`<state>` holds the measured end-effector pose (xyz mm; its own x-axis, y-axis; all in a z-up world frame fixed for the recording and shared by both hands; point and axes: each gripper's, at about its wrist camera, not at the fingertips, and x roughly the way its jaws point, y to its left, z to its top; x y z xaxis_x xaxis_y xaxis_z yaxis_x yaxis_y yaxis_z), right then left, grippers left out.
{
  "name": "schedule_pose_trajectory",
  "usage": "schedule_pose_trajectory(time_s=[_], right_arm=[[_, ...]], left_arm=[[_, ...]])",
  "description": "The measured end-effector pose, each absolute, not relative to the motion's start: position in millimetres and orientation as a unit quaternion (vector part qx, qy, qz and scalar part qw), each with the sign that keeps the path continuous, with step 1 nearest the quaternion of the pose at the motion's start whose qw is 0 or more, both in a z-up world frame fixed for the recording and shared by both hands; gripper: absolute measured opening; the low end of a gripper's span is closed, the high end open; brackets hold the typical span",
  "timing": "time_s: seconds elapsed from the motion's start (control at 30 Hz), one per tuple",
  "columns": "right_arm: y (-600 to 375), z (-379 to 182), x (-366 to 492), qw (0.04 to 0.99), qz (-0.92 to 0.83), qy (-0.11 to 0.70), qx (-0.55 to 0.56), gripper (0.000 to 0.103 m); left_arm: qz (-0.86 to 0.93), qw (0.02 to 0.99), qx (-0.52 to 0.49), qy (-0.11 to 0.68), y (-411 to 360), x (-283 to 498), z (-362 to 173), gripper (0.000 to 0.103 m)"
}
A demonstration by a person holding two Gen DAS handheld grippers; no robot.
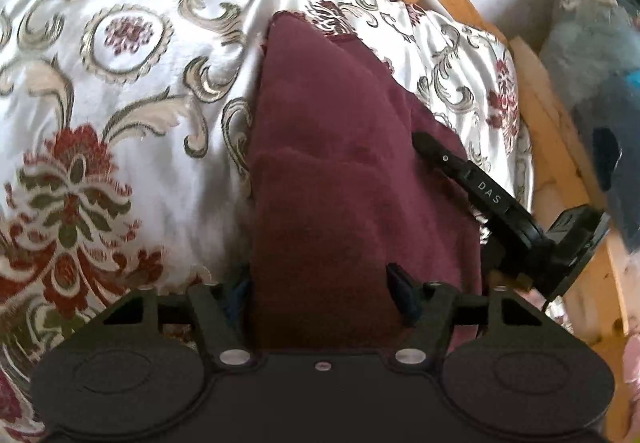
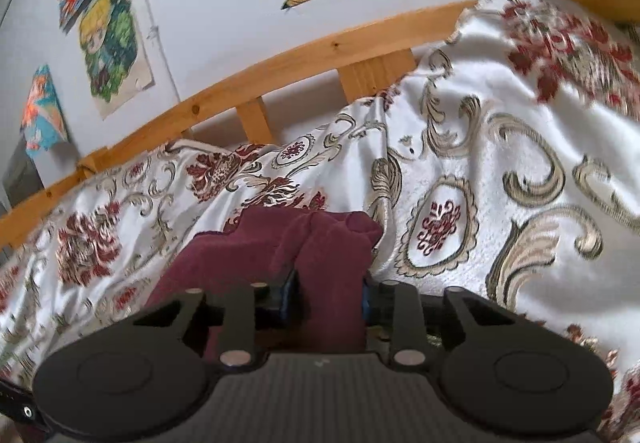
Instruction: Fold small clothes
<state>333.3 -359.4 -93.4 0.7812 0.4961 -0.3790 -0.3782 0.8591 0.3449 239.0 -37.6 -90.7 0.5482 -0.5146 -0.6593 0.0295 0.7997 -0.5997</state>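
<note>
A dark maroon garment (image 1: 344, 147) lies on a white bedspread with red and gold flower patterns (image 1: 120, 91). My left gripper (image 1: 324, 291) has its jaws set on either side of the garment's near end, with cloth filling the gap. The right gripper (image 1: 472, 179) shows at the right of the left wrist view, its finger resting on the garment's right edge. In the right wrist view the right gripper (image 2: 330, 299) is shut on a bunched fold of the maroon garment (image 2: 320, 243), lifted off the bedspread (image 2: 480, 163).
A wooden bed rail (image 2: 280, 63) runs along the far side, against a white wall with colourful pictures (image 2: 108, 43). In the left wrist view the rail (image 1: 560, 147) runs down the right, with grey-blue fabric (image 1: 592, 43) beyond it.
</note>
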Motion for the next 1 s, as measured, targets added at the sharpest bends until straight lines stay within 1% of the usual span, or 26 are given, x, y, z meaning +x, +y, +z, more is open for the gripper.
schedule_pose_trajectory(time_s=[0.07,0.17,0.33,0.37,0.4,0.47,0.7,0.8,0.9,1.0], right_arm=[[-355,-89,328,0.942,0.227,0.225,0.103,0.024],[-349,-82,318,0.950,0.214,0.212,0.079,0.020],[-340,-64,300,0.959,0.208,0.183,0.066,0.017],[-338,-60,297,0.960,0.206,0.177,0.065,0.015],[-336,-55,294,0.961,0.209,0.167,0.064,0.008],[-328,-43,286,0.962,0.223,0.146,0.061,0.008],[-267,-12,294,0.954,0.272,0.125,0.018,0.008],[-240,-6,301,0.949,0.282,0.137,0.018,0.008],[-230,-14,297,0.948,0.276,0.159,0.031,0.008],[-230,-36,293,0.948,0.249,0.195,0.031,0.008]], left_arm=[[-0.159,0.846,-0.248,0.445,-42,237,-83,0.060],[-0.154,0.871,-0.182,0.431,-57,231,-66,0.054],[-0.159,0.901,-0.080,0.395,-69,223,-32,0.052],[-0.159,0.906,-0.061,0.387,-68,221,-25,0.052],[-0.157,0.911,-0.042,0.378,-66,220,-20,0.052],[-0.155,0.918,-0.014,0.364,-60,217,-11,0.052],[-0.119,0.932,0.012,0.342,-20,215,-1,0.050],[-0.110,0.931,-0.015,0.349,2,215,-4,0.050],[-0.111,0.923,-0.042,0.366,20,215,-17,0.050],[-0.109,0.916,-0.062,0.381,31,217,-31,0.050]])
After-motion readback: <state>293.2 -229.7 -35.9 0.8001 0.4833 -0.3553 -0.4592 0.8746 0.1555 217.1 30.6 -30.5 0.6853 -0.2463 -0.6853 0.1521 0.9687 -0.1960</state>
